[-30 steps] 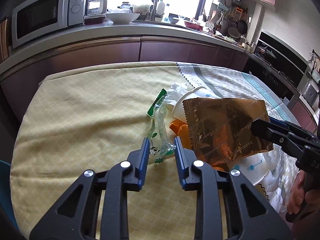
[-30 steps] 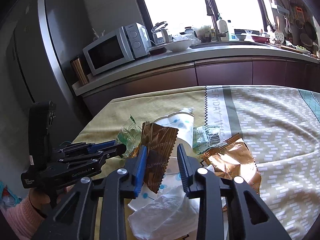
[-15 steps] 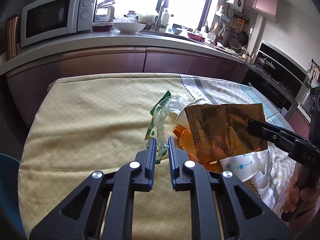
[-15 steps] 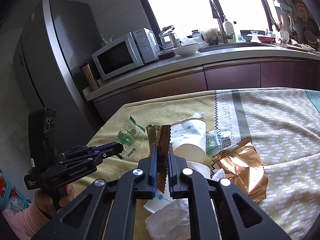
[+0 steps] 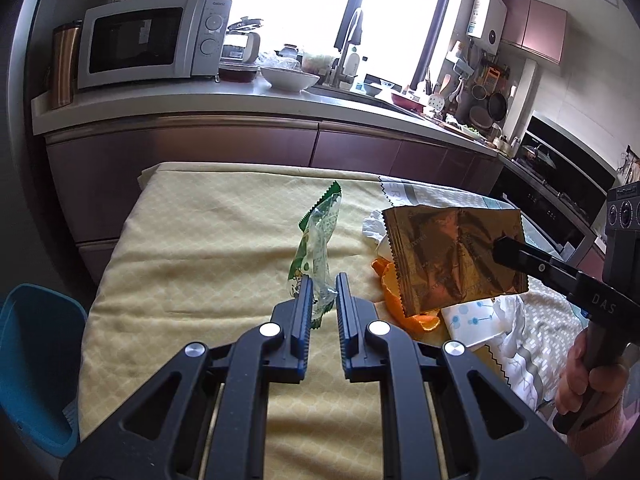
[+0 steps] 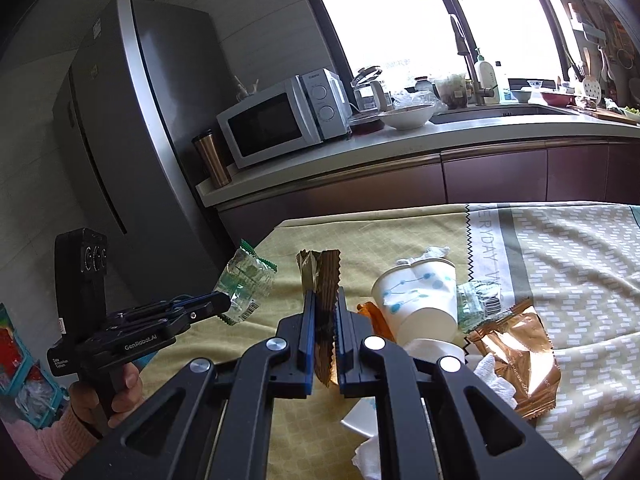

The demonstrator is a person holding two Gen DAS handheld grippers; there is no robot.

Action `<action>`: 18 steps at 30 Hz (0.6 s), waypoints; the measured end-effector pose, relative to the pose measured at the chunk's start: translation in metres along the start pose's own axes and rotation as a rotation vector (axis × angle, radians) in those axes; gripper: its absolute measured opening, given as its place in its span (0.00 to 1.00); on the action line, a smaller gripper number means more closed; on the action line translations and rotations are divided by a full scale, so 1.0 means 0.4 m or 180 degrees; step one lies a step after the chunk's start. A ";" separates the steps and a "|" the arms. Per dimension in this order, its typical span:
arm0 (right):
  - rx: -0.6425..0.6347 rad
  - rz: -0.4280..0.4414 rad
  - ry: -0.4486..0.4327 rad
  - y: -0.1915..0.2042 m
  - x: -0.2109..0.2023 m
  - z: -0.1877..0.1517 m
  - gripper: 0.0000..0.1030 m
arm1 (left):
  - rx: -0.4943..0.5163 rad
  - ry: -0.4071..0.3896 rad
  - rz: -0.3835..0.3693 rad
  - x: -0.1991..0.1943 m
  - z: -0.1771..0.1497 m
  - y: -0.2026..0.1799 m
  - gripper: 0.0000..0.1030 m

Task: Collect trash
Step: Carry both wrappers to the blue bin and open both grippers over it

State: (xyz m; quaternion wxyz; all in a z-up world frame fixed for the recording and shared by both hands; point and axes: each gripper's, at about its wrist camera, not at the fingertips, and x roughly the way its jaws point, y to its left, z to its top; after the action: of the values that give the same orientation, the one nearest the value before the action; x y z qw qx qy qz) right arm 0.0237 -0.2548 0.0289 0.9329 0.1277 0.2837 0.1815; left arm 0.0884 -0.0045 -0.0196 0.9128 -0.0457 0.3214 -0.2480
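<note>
My left gripper (image 5: pixel 323 280) is shut on a clear green-printed wrapper (image 5: pixel 318 240) and holds it above the yellow tablecloth (image 5: pixel 200 248); the wrapper also shows in the right wrist view (image 6: pixel 244 280). My right gripper (image 6: pixel 325 298) is shut on a brown-gold foil wrapper (image 6: pixel 322 276), lifted off the table; the foil wrapper shows wide in the left wrist view (image 5: pixel 452 256). On the table lie orange peel (image 5: pixel 394 296), a white paper cup with blue dots (image 6: pixel 420 300), a copper foil packet (image 6: pixel 516 352), crumpled white tissue (image 6: pixel 496 380) and a small barcoded wrapper (image 6: pixel 480 304).
A blue bin (image 5: pixel 36 360) stands at the table's left edge. Behind the table runs a counter with a microwave (image 5: pixel 148 40), a bowl (image 5: pixel 290 78) and a sink. A steel fridge (image 6: pixel 132 152) stands to the left.
Both grippers have closed on their wrappers and lifted them off the table. The green wrapper now hangs upright in the left gripper; the foil wrapper is raised in the right.
</note>
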 end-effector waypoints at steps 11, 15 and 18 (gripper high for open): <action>-0.0046 0.0241 0.0113 0.060 0.051 -0.004 0.07 | -0.0088 -0.0044 0.0093 -0.072 -0.037 0.041 0.12; -0.0074 0.0350 0.0159 0.086 0.072 -0.003 0.07 | -0.0132 -0.0073 0.0152 -0.105 -0.050 0.062 0.12; -0.0106 0.0435 0.0193 0.108 0.088 0.001 0.07 | -0.0159 -0.0096 0.0219 -0.126 -0.058 0.079 0.12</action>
State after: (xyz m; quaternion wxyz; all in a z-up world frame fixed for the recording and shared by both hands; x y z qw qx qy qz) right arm 0.0397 -0.2014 0.0269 0.9113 0.1256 0.2994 0.2533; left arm 0.0537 0.0492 -0.0171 0.9241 -0.0612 0.3150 -0.2076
